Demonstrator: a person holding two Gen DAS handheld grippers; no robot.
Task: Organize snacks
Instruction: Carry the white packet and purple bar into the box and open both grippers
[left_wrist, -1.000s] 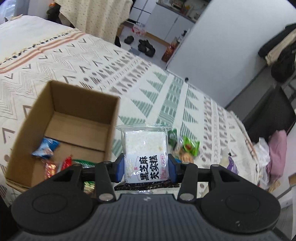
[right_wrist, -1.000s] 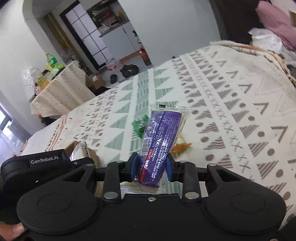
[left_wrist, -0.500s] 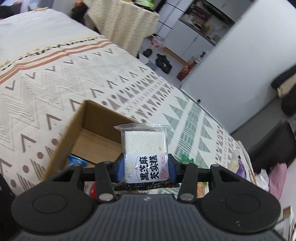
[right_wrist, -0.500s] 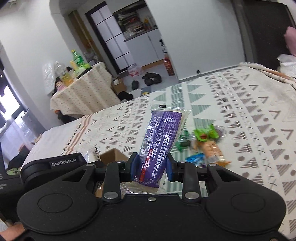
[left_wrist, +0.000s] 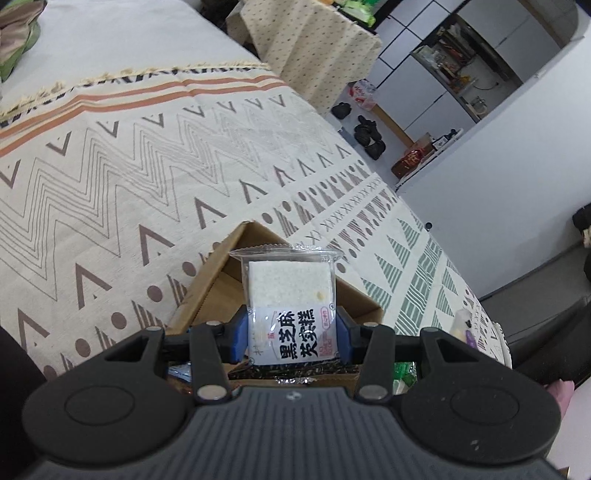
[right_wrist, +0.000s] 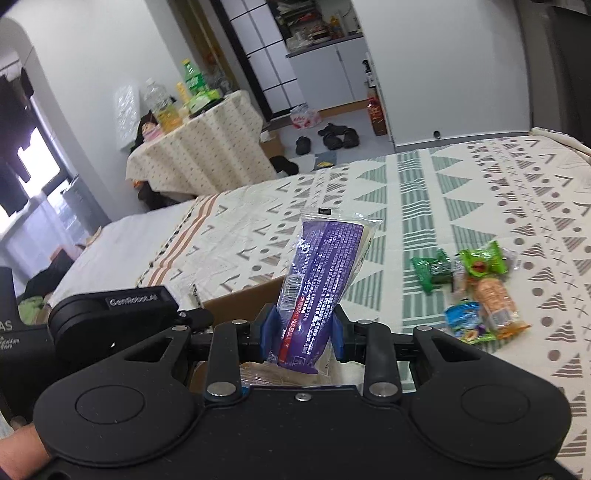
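My left gripper (left_wrist: 290, 338) is shut on a clear packet holding a white cake square (left_wrist: 290, 295), with black lettering on its label. It hangs over the open cardboard box (left_wrist: 207, 288), whose far corner shows behind the packet. In the right wrist view my right gripper (right_wrist: 303, 334) is shut on a purple snack packet (right_wrist: 321, 284) that stands upright between the blue pads. The box edge (right_wrist: 243, 297) lies just beyond it. The left gripper's body (right_wrist: 114, 314) shows at the left of that view.
Several loose snacks (right_wrist: 476, 291), green, orange and blue, lie on the patterned bedspread (right_wrist: 461, 206) to the right. A cloth-covered table with bottles (right_wrist: 192, 147) stands beyond the bed, with shoes (right_wrist: 332, 134) on the floor. A person's hand (right_wrist: 18, 450) is at the lower left.
Both grippers have swung left across the bed with their packets. The box has slid from the left of the left wrist view to right under that gripper. The loose snacks have shifted right.
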